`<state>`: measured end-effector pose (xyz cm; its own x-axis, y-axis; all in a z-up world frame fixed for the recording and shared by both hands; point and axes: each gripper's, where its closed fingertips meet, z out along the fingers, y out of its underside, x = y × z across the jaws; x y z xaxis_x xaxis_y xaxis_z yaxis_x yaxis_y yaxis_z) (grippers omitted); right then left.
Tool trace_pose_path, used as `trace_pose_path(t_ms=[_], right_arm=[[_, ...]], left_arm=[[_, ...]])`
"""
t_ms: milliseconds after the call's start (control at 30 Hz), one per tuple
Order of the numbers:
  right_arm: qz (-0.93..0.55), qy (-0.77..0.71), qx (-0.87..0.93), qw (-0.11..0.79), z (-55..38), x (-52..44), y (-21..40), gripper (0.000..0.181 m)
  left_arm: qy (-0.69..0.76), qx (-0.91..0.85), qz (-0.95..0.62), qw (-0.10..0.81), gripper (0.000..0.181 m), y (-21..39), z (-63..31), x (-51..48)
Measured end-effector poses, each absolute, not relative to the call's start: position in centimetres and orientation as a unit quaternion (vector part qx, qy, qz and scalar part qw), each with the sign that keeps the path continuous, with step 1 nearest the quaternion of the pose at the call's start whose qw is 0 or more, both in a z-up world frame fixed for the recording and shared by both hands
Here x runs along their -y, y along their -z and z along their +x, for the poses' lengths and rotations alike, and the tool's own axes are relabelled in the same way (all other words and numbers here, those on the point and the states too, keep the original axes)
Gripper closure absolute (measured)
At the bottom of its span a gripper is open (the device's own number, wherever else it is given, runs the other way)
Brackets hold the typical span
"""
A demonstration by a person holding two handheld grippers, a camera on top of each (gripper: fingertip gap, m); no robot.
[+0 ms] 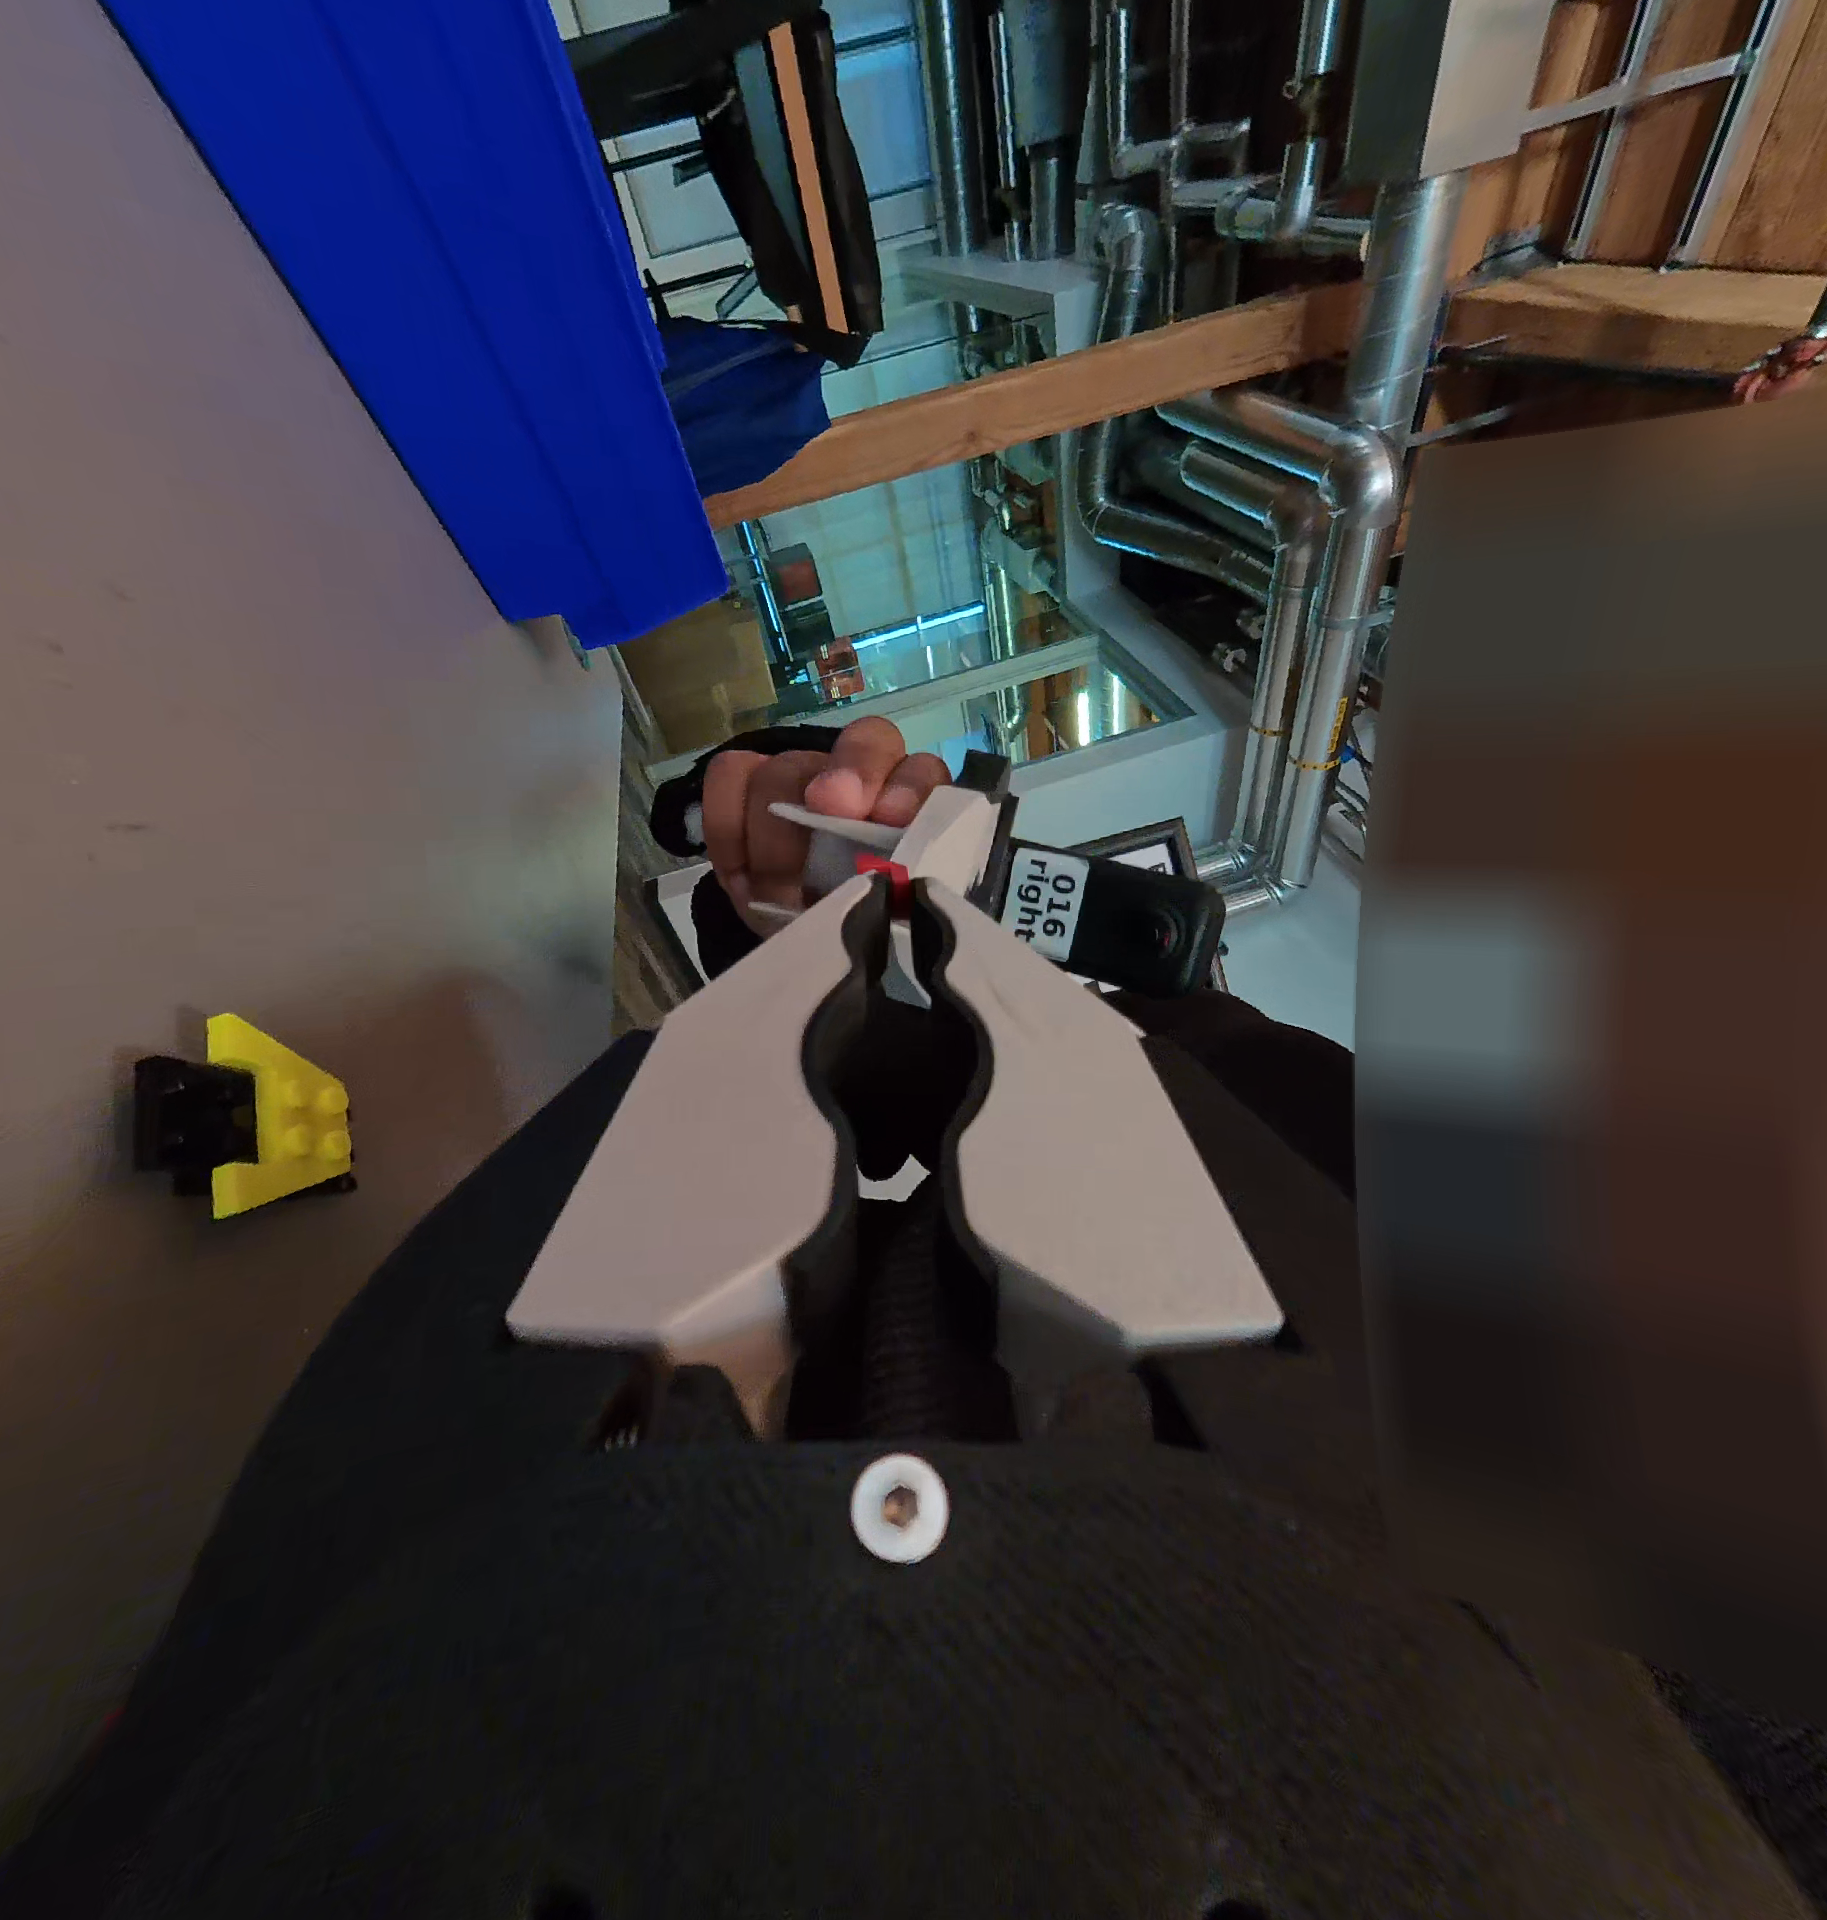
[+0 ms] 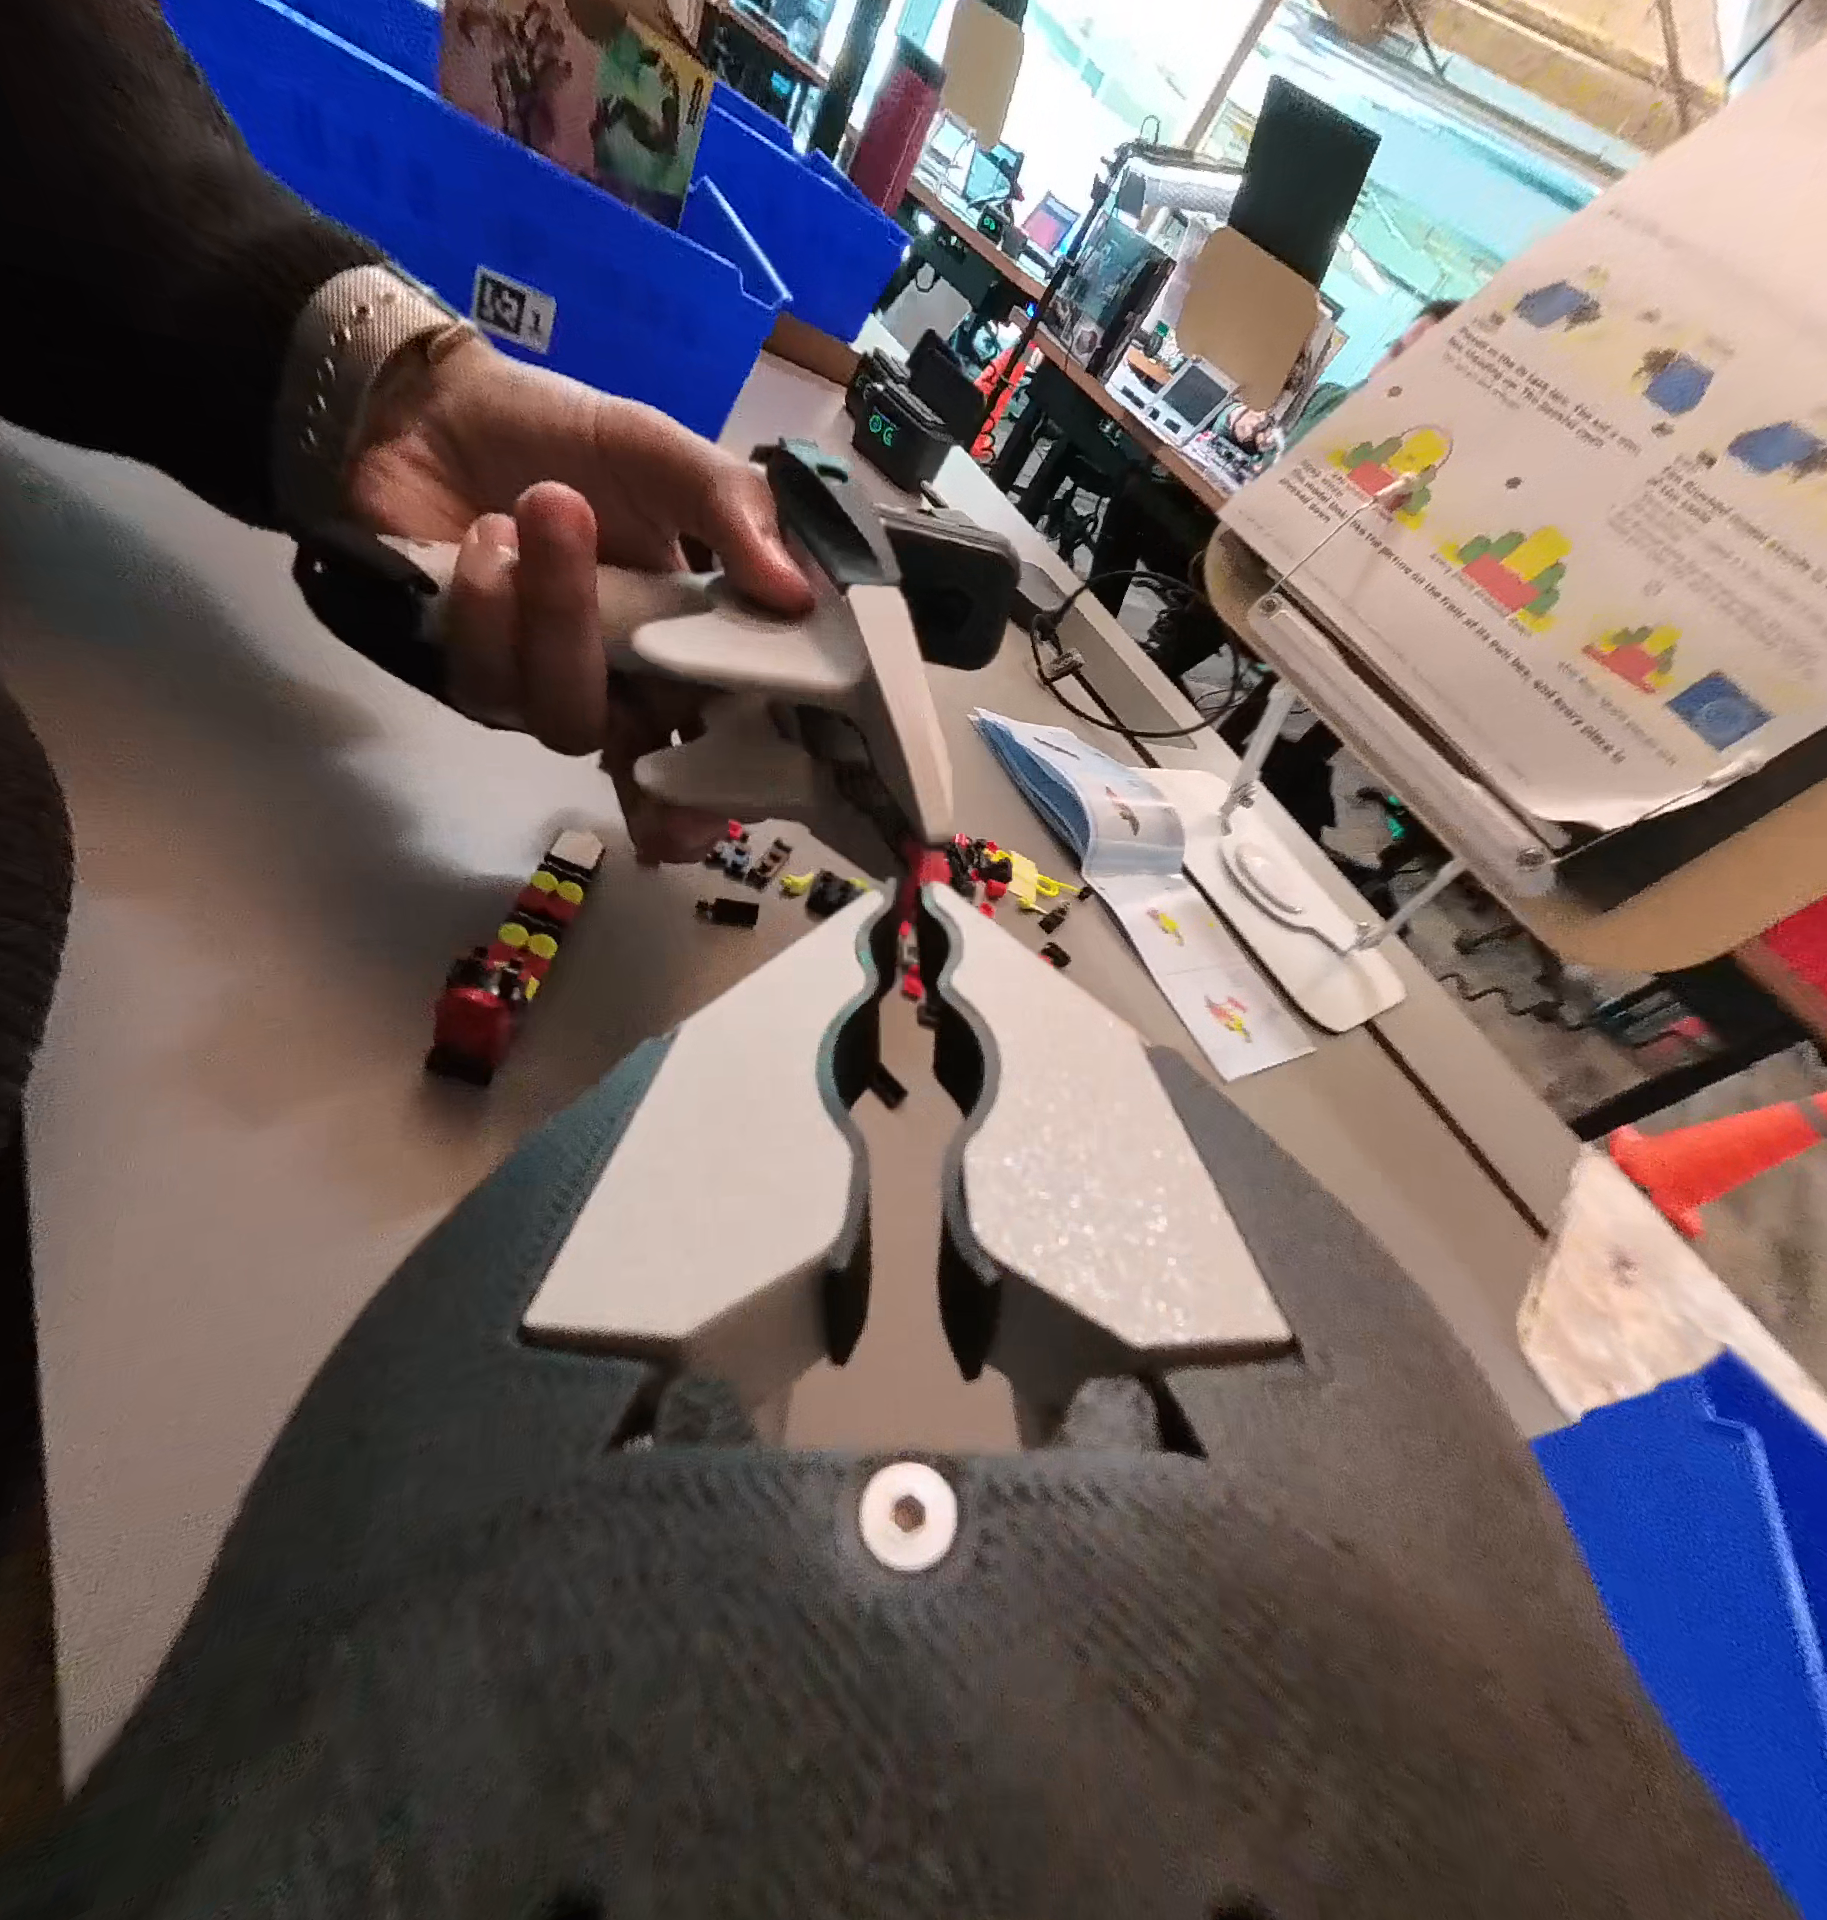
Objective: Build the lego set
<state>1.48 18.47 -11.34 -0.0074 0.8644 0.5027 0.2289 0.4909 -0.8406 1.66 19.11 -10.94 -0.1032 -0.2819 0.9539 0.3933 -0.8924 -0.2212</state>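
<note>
Red brick (image 1: 885, 871) pinched between both tools' tips, above table (image 2: 296, 935).

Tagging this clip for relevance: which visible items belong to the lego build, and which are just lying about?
Job:
red piece pinched between both grippers
left gripper
right gripper
half-built model
loose pieces
instruction booklet
yellow-black assembly

Lying about:
blue bins
orange cone

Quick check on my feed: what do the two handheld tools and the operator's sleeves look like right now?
Both tools, left tool and right tool, have pale grey wedge-shaped fingers with wavy black inner pads on a textured black body with a white screw cap. Each carries a small black camera. The sleeves are dark; a beige perforated watch strap shows.
</note>
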Motion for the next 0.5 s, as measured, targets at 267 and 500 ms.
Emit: trace_pose_path(t_ms=[267,500], right_arm=[[-0.435,-0.293,0.644,0.557,1.4,-18.6,11.5,0.181],[-0.488,-0.313,0.642,0.503,1.1,-18.8,13.1,0.161]], left_arm=[[0.702,0.024,-0.668,0.245,0.181,12.0,1.5,-19.3],[0.656,-0.017,-0.714,0.242,0.181,13.4,1.8,-18.8]])
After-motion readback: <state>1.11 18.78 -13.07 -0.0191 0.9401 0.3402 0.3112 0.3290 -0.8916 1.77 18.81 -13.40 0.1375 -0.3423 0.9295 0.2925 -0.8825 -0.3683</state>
